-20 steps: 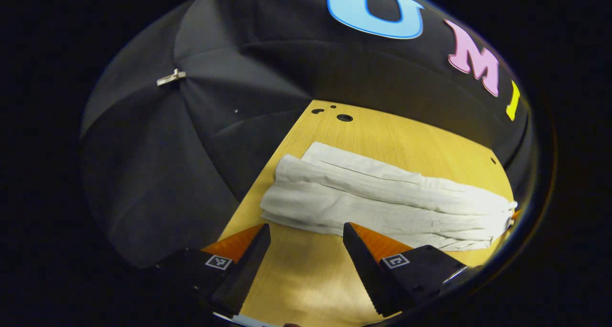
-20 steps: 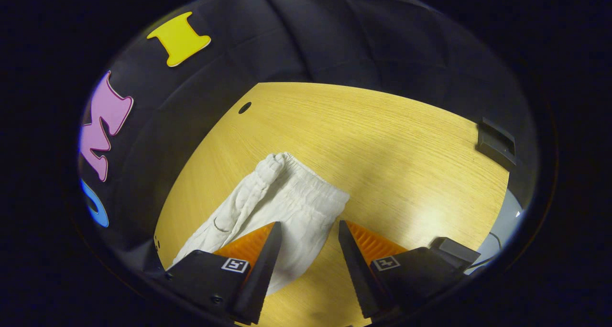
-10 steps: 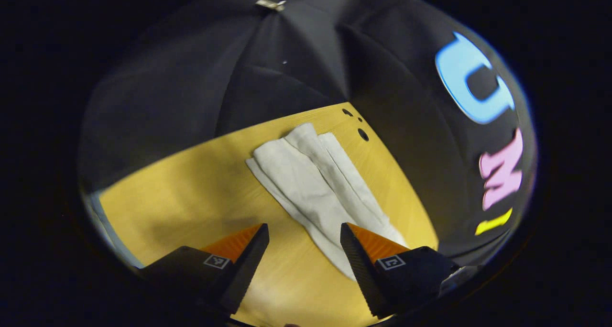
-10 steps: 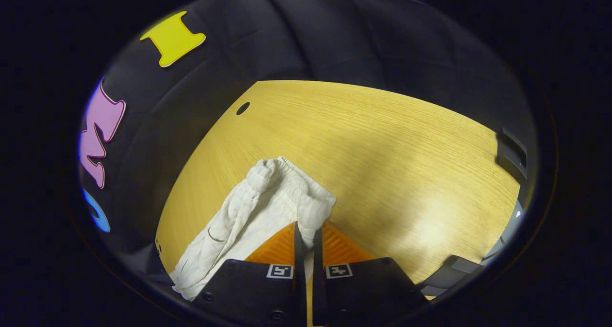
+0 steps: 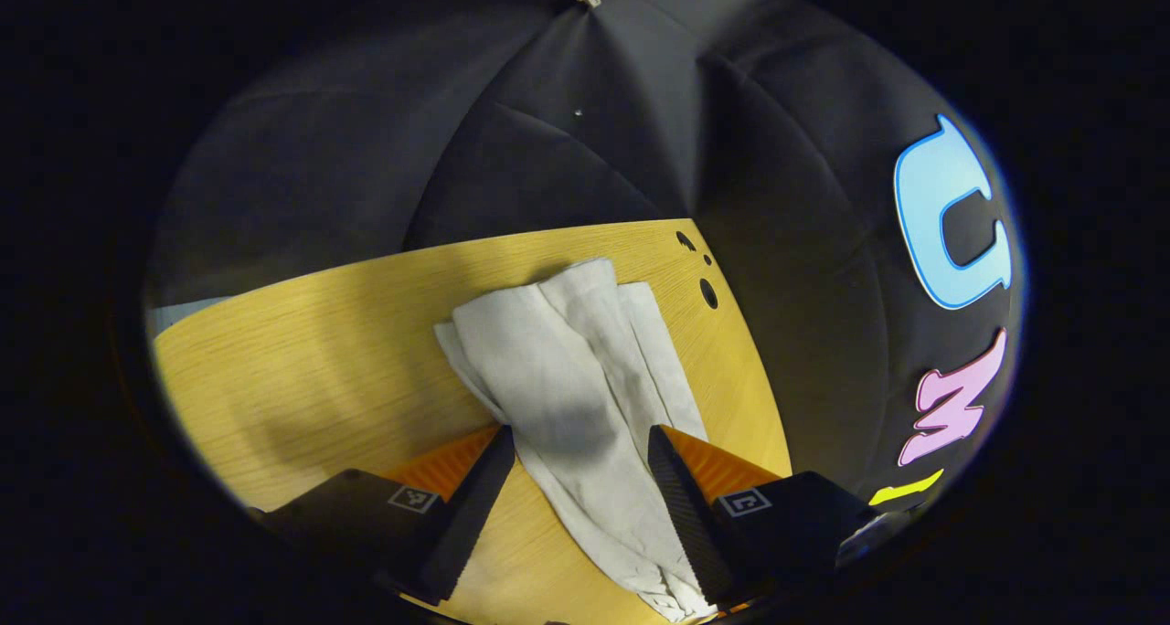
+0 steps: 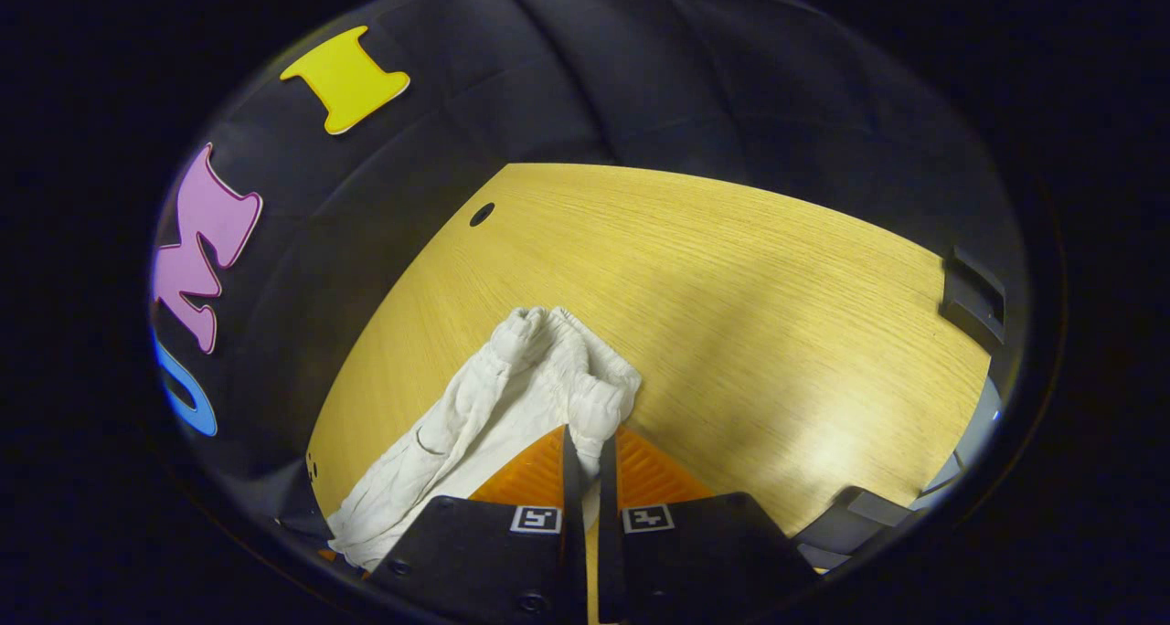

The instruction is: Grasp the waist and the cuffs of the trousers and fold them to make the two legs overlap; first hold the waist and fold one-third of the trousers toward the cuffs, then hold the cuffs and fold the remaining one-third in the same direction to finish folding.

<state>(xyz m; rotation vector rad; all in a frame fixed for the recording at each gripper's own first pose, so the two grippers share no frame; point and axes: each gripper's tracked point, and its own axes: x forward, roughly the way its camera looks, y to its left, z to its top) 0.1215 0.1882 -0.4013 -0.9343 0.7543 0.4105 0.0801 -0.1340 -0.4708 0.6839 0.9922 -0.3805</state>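
White trousers [image 5: 558,351] lie lengthwise on the wooden table [image 5: 320,351], the legs one on the other and the cuffs at the far end near the wall. My left gripper [image 5: 580,435] is open, one finger on each side of the legs, with cloth between them and a shadow on it. In the right gripper view the elastic waist [image 6: 562,369] is bunched up, and my right gripper [image 6: 588,433] is shut on its near edge. The trousers [image 6: 439,442] trail off to the lower left.
Small holes [image 5: 708,291] mark the table corner beside the cuffs, and another hole [image 6: 482,214] sits near the far edge. A black bracket [image 6: 973,296] is fixed at the table's right edge. Bare wood [image 6: 731,287] stretches right of the waist.
My right gripper shut on the waist and has bunched it slightly. My left gripper swung round along the trousers and came over the legs, which now lie between its open fingers.
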